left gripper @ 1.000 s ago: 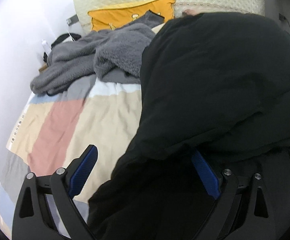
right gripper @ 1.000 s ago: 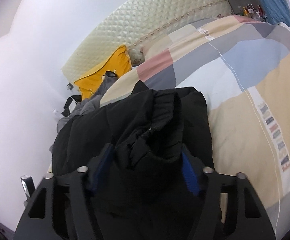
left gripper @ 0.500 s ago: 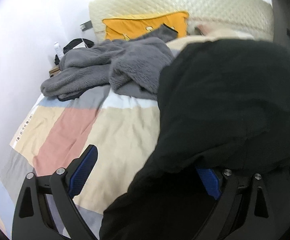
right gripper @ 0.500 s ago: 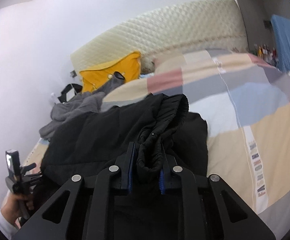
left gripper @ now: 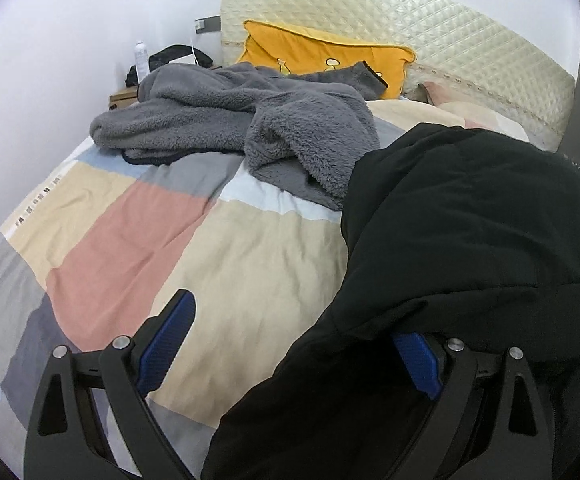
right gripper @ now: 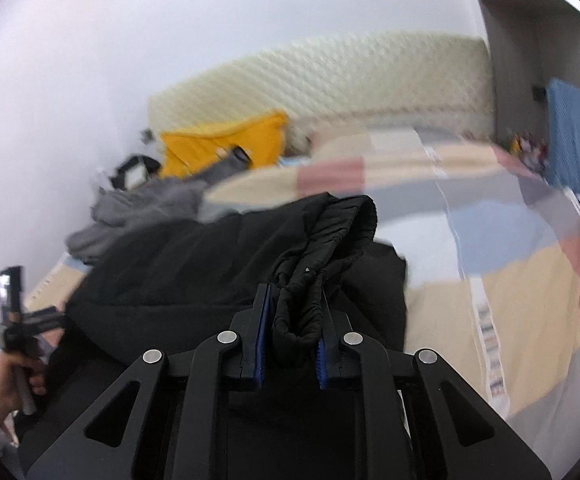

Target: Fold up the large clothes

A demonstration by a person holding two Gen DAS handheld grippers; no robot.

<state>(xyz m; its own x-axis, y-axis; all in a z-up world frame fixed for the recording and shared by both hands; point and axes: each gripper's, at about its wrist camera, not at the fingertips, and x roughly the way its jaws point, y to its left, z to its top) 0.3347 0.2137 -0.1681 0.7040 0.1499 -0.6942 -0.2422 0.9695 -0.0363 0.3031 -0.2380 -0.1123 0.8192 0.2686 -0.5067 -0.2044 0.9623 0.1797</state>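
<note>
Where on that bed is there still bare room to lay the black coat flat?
Bare quilt lies open between the grey fleece and the left tool, left of the black coat. More shows right of the coat. The head end is crowded: fleece, yellow pillow.

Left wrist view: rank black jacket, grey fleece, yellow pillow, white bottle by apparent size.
Largest to smallest, as seen:
1. black jacket, though it lies nearest the camera, which inflates it
2. grey fleece
3. yellow pillow, partly hidden behind the fleece
4. white bottle
</note>
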